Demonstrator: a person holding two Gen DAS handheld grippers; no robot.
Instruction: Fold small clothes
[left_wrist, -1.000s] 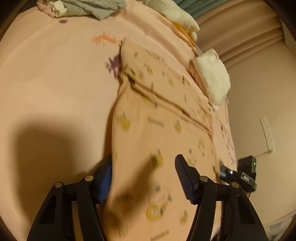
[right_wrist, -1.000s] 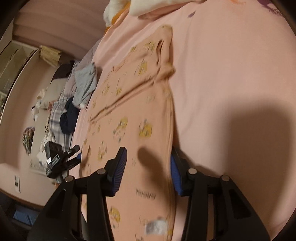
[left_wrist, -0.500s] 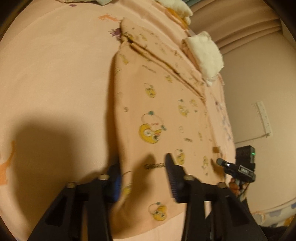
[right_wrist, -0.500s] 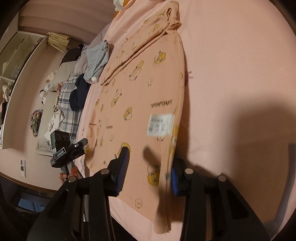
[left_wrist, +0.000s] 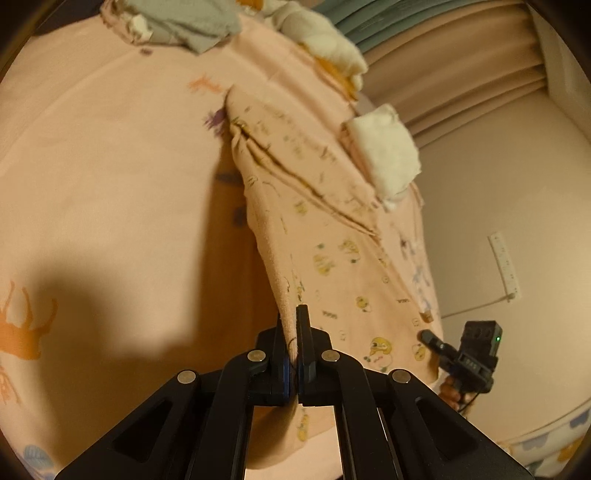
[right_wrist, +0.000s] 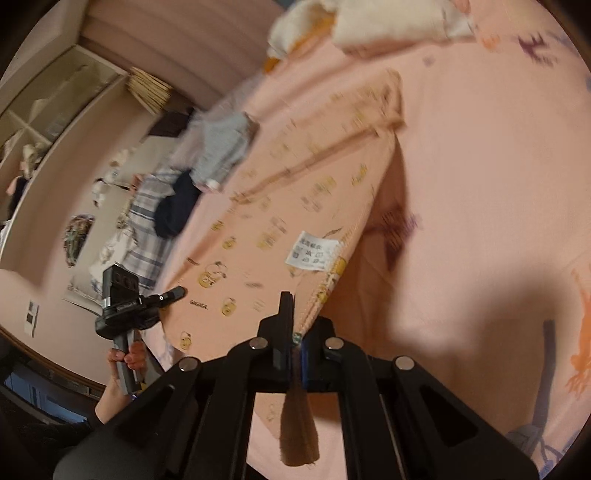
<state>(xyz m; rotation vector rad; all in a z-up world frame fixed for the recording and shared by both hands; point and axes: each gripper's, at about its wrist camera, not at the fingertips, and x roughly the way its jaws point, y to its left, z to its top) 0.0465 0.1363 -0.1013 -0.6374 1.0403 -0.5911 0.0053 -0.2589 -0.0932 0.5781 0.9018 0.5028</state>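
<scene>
A small pink garment (left_wrist: 332, 266) printed with yellow cartoon figures lies on a pink bedsheet (left_wrist: 110, 192), its near hem lifted off the sheet. My left gripper (left_wrist: 291, 321) is shut on the garment's left hem edge. In the right wrist view the same garment (right_wrist: 280, 229) shows a white care label (right_wrist: 314, 251). My right gripper (right_wrist: 295, 317) is shut on the garment's right hem edge. Each gripper shows in the other's view, the right one (left_wrist: 469, 354) and the left one (right_wrist: 129, 299). The far part of the garment stays creased on the bed.
A white folded cloth (left_wrist: 388, 158) sits by the garment's far right side. Grey clothes (left_wrist: 192, 22) and a white fluffy item (left_wrist: 328, 48) lie at the bed's far end. Grey, dark and plaid clothes (right_wrist: 184, 192) are piled left of the bed. A wall (left_wrist: 517, 184) stands at right.
Both grippers closed on the garment's near hem, one at each side. The hem has risen off the sheet and the cloth hangs taut between them.
</scene>
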